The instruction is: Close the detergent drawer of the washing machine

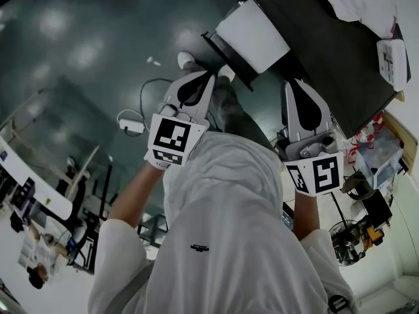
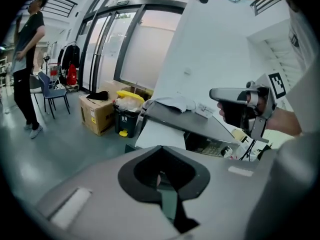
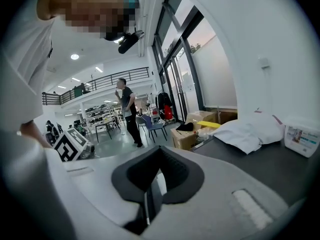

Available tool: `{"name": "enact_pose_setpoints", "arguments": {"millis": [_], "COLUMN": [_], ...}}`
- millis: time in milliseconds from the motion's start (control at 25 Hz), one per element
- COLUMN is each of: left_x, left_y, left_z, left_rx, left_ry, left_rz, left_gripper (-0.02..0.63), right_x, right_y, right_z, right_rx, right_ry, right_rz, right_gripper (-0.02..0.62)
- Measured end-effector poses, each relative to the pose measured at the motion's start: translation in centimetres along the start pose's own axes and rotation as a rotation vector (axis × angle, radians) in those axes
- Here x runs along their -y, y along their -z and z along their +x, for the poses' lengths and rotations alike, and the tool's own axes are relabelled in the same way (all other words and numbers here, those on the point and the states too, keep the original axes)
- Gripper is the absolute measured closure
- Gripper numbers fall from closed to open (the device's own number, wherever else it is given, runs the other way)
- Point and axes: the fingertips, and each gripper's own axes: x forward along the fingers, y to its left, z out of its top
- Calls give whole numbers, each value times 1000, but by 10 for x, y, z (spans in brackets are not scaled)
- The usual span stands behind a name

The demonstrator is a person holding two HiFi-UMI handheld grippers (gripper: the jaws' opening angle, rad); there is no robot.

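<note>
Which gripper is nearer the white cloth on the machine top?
Right. The right gripper is at the dark top's edge, short of the white cloth; the left gripper is farther, over the floor.

White top (image 1: 226, 195), chest logo (image 1: 200, 248); grey left tongs (image 1: 210, 76), right tongs (image 1: 293, 84)

A cardboard box (image 2: 95, 113) stands just beside a black bin (image 2: 126, 120) by the glass wall (image 2: 125, 49). Near them, 1 blue chair (image 2: 50, 90) and a standing person (image 2: 26, 59). A white cable (image 1: 134, 120) lies on the floor (image 1: 78, 51).
</note>
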Motion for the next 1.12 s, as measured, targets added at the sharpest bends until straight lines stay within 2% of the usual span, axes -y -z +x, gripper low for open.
{"name": "enact_pose_setpoints", "arguments": {"millis": [360,640,920,1120], "left_x": [-16,-17,-17,-15], "left_y": [36,68,70,69], "left_z": [30,54,67,73], "left_rx": [-34,-55,-20,-63], "left_ry": [23,78,128,154], "left_rz": [86,104,120,114], "left_gripper": [594,594,594,591], "right_x": [-7,-9,-9,0], "right_y": [30,53,67,69], "right_z": [14,20,22,17], "right_rx": [-49,-87,-102,-98], "right_ry": [-7,-5,17,31], "right_rz": [4,26,48,67], "right_gripper": [595,595,595,595]}}
